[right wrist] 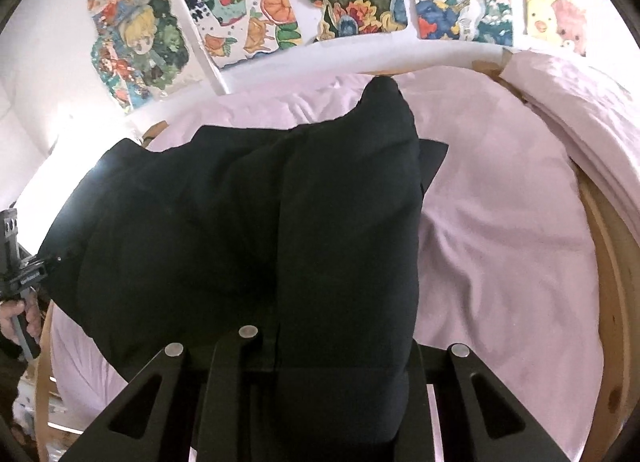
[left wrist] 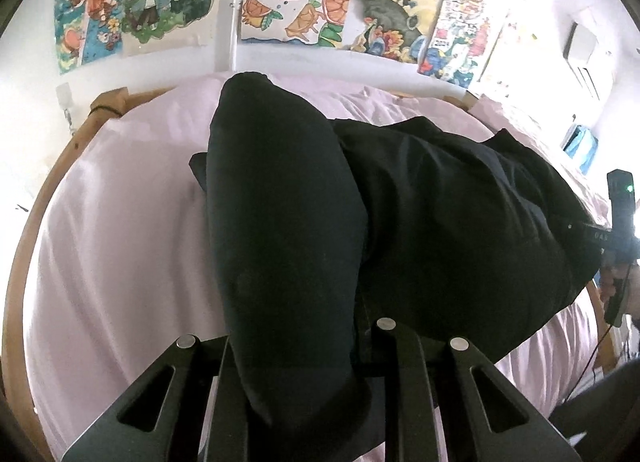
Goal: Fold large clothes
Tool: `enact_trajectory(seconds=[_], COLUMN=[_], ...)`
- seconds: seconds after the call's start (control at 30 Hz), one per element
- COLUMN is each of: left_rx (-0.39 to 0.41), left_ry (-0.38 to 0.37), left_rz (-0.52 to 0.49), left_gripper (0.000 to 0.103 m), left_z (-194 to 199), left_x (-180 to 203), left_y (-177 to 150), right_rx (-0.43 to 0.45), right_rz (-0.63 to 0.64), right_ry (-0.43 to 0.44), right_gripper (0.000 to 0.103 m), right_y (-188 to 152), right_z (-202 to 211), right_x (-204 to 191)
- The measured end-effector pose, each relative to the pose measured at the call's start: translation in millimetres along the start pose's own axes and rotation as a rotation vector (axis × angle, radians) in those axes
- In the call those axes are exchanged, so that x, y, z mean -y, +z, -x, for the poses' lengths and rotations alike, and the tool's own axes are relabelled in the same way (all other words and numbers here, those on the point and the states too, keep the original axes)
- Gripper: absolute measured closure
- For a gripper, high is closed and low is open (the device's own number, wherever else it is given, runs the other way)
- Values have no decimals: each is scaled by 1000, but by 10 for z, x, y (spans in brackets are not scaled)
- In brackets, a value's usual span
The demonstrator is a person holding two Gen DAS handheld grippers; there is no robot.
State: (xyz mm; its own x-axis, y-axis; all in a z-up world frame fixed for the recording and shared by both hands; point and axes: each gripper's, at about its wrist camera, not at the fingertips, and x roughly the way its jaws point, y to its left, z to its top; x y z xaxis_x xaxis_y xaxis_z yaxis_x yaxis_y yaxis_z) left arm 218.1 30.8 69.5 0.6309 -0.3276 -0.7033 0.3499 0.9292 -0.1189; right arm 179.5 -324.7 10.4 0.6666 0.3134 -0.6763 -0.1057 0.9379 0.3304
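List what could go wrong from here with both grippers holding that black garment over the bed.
1. The black garment bunches thickly between the jaws of the left gripper and the right gripper; extra layers may be pinched, so the fold could come out crooked.
2. Its far end trails on the pink sheet; pulling may drag and wrinkle both.
3. A cable hangs near the right gripper's handle and could snag.

The black garment (left wrist: pixel 420 222) hangs lifted across the middle of the bed (left wrist: pixel 120 222), blocking the way between the two grippers. Bare pink sheet lies open toward the bed's left edge and, in the right wrist view, toward its right edge. The wooden bed frame (right wrist: pixel 608 302) rims both sides; folded pink bedding (right wrist: pixel 580 110) crowds the far right corner.
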Motion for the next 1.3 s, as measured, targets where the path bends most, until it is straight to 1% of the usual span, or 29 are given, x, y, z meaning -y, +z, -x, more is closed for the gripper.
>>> enact_trajectory(seconds=[0.13, 0.23, 0.27, 0.37, 0.47, 0.53, 0.57, 0.67, 0.73, 0.77, 0.87, 0.93, 0.97, 1.03, 1.07, 1.1, 1.17, 1.2, 1.23, 1.3], left_rx=[27, 55, 72, 91, 115, 123, 124, 132, 136, 140, 149, 151, 152, 154, 156, 159, 165, 167, 172, 189], left_ry=[-9, -5, 9, 10, 26, 45, 51, 48, 50, 48, 62, 93, 105, 131, 149, 166, 192, 208, 233, 276], left_rz=[9, 32, 52, 95, 81, 69, 70, 99, 121, 133, 147, 156, 160, 178, 188, 199, 214, 220, 228, 227], left_gripper=[88, 87, 87, 83, 77, 72, 70, 64, 56, 55, 47, 35, 32, 20, 18, 14, 10, 8, 7, 6], left_z=[144, 102, 69, -28, -73, -106, -128, -181, -209, -216, -207, -195, -196, -195, -192, -182, -169, -164, -146, -115], left_x=[31, 10, -14, -97, -99, -75, -83, -139, -186, -206, -233, -232, -234, -251, -264, -270, -266, -259, -239, -179], left_y=[-356, -557, -620, -750, -797, -806, -794, -809, -820, -828, -834, -844, -849, -864, -875, -889, -913, -927, -947, -995], right_rx=[42, 82, 99, 143, 176, 187, 185, 187, 196, 198, 204, 203, 204, 205, 206, 210, 217, 218, 222, 245], right_rz=[-37, -73, -77, -68, -81, -86, -88, -71, -68, -68, -62, -76, -85, -95, -97, -100, -98, -93, -85, -79], right_ry=[5, 8, 3, -17, -15, -17, -20, -36, -40, -43, -48, -45, -45, -42, -46, -59, -71, -85, -105, -141], right_gripper=[80, 77, 77, 71, 64, 59, 57, 53, 50, 49, 44, 38, 36, 29, 26, 20, 17, 12, 7, 1], right_y=[-365, -525, -572, -689, -783, -821, -827, -847, -875, -885, -913, -918, -924, -941, -940, -948, -972, -980, -999, -1064], right_z=[173, 192, 169, 129, 98, 72, 55, 30, 28, 20, 6, 5, 5, 12, 19, 30, 54, 63, 75, 101], right_x=[-86, -47, -40, -21, 32, 79, 97, 120, 132, 137, 146, 155, 165, 188, 195, 192, 181, 151, 115, 63])
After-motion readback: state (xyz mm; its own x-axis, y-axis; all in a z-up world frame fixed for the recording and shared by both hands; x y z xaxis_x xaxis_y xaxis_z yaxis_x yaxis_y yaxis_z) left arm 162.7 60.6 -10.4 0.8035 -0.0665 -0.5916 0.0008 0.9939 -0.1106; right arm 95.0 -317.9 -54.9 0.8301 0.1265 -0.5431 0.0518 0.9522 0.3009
